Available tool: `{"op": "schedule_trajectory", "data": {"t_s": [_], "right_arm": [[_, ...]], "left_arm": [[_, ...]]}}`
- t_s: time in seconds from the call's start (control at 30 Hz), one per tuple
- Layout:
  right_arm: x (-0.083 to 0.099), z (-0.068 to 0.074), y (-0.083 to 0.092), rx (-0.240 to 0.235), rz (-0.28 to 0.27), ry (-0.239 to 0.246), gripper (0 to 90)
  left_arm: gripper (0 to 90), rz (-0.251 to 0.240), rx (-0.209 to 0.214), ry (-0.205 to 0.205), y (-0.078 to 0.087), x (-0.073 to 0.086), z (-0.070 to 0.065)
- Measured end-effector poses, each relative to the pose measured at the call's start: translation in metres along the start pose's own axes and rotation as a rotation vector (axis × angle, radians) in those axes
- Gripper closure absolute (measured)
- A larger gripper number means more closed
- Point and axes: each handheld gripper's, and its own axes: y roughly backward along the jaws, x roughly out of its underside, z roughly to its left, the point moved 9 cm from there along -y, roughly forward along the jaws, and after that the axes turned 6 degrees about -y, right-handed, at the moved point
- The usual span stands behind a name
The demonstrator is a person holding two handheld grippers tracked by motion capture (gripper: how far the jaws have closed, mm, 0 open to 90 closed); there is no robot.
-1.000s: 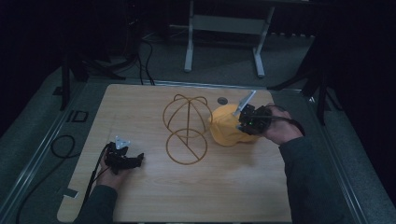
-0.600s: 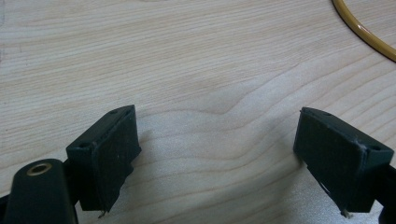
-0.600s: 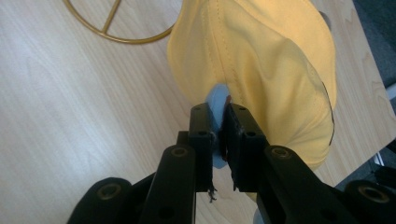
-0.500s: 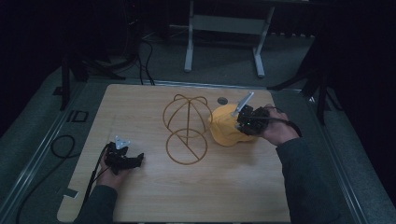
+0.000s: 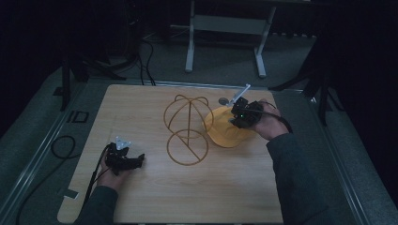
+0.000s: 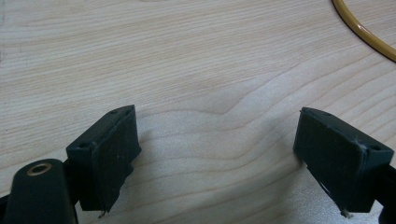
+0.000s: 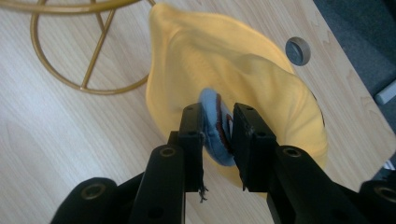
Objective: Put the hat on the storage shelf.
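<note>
A: Which step is shown?

B: The right gripper (image 7: 217, 135) has just been opening; its jaws flank the blue patch (image 7: 215, 122) on the yellow cap (image 5: 226, 130), pads seemingly no longer pressing. The cap lies on the counter (image 5: 141, 112) beside the gold wire stand (image 5: 187, 129).

A: And next?

B: Probably a firmer regrasp to lift the cap onto the stand. The left gripper (image 6: 224, 158) rests released, grasping nothing.

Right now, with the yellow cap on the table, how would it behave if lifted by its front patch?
The yellow cap looks soft and creased, so it would probably sag. It seems light. The right gripper straddles the blue patch, and thin fabric may slip.
</note>
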Motion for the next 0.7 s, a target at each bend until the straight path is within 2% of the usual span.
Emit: {"op": "schedule_trajectory", "data": {"t_s": [0.3,0.53,0.7], "right_arm": [[-0.004,0.000,-0.004,-0.013,-0.013,-0.016,68.4],[0.001,-0.013,-0.002,0.014,-0.007,-0.039,67.1],[0.003,-0.020,-0.005,0.006,-0.001,-0.045,65.8]], "left_arm": [[14.3,0.002,0.000,-0.002,0.000,0.000,0.000],[14.3,0.001,0.000,-0.001,0.000,0.000,0.000],[14.3,0.000,0.000,0.000,0.000,0.000,0.000]]}}
